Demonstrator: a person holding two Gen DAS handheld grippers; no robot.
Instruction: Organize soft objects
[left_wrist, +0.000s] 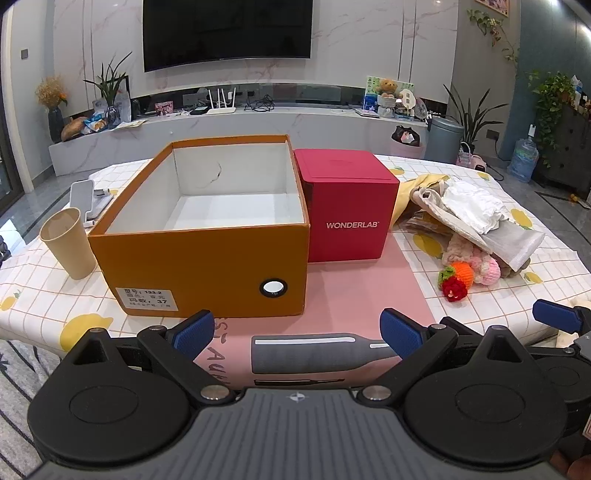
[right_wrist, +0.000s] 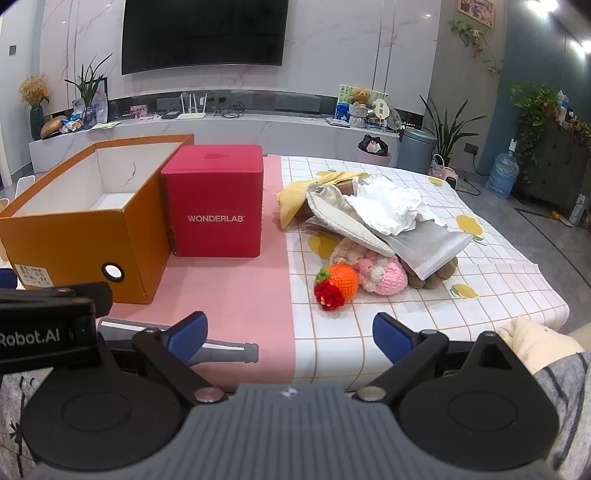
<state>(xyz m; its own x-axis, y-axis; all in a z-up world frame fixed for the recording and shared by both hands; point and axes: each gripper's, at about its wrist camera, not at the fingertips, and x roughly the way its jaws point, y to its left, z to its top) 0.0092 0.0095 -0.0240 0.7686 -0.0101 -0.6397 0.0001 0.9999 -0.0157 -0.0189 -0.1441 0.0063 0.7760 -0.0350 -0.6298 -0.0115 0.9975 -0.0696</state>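
While both units hover at the near table edge, the left gripper and right gripper stand wide, holding nothing. Soft objects lie heaped right of the red box; the orange box stands open-topped.

Both views are evenly and brightly lit by diffuse indoor light. Ceiling lamps are seen as glaring spots at the upper right corner of the right wrist view. Soft reflections are thrown on the dark television screen and on the glossy floor. Only faint, short shadows are cast beside the orange box and the red box on the table. Strong fisheye bending is shown toward the edges, where walls are curved and corners are darkened. The centre is rendered sharply; the near gripper bodies are slightly softened.
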